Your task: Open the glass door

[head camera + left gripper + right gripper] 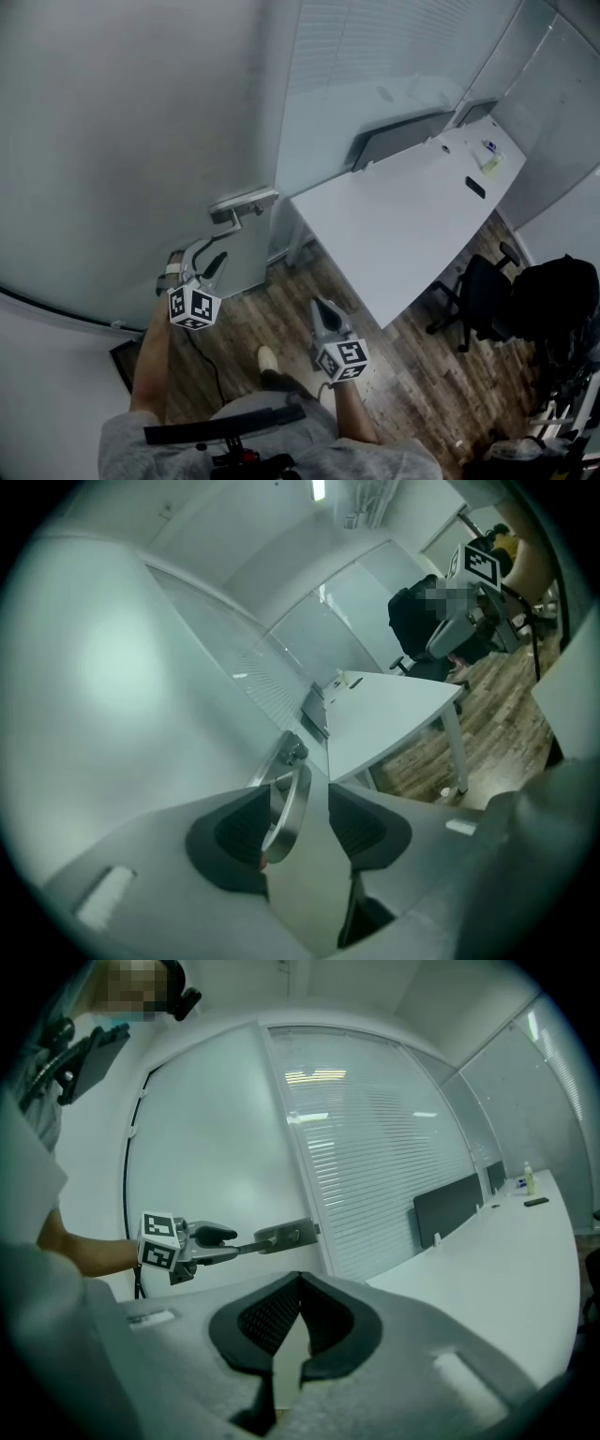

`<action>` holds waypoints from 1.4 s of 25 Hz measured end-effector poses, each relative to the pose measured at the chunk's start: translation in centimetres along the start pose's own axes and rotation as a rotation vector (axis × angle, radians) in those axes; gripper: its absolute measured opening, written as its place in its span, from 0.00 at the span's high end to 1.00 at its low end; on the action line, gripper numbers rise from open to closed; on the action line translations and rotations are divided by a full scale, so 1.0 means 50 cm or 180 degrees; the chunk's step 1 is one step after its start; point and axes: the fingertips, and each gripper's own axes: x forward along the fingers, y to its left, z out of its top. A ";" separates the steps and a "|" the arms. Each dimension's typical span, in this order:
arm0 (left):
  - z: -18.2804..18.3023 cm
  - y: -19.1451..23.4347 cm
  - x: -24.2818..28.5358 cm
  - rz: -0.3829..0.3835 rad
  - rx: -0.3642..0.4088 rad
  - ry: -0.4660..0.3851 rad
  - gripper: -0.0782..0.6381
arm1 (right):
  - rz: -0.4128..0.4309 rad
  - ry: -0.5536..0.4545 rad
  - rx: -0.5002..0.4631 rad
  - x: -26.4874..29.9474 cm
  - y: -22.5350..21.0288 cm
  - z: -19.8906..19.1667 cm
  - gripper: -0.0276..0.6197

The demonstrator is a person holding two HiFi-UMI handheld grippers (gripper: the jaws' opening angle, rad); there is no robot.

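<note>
The frosted glass door (122, 141) fills the left of the head view. Its metal lever handle (242, 204) juts from the door's right edge. My left gripper (208, 267) is at that lever. In the left gripper view the curved steel handle (291, 803) lies between the jaws of the left gripper (305, 794), close to the left pad, with a gap to the right pad, so the jaws are open around it. The right gripper view shows the left gripper (202, 1239) on the lever (251, 1245) from the side. My right gripper (298, 1283) is shut and empty, held back from the door.
A white desk (403, 225) stands right of the door, with a dark panel (398, 141) at its far edge. A black office chair (478, 300) and a dark bag (558, 300) stand at the right. A blind-covered glass wall (375, 56) runs behind. The floor is wood.
</note>
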 end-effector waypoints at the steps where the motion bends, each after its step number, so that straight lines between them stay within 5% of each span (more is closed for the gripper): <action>1: -0.007 0.001 0.008 -0.0035 0.0049 0.0032 0.60 | 0.0000 -0.0002 0.0002 0.002 -0.001 0.001 0.95; 16: -0.068 -0.004 0.092 -0.0458 0.0459 0.0383 0.56 | -0.0045 0.0019 0.0038 0.018 -0.031 0.003 0.95; 25: -0.066 -0.003 0.113 -0.0460 0.0671 0.0436 0.75 | -0.0098 0.0027 0.0063 0.018 -0.053 0.002 0.95; 35: -0.069 -0.009 0.111 -0.0519 0.0709 0.0425 0.77 | -0.0059 0.0043 0.0051 0.030 -0.050 0.000 0.95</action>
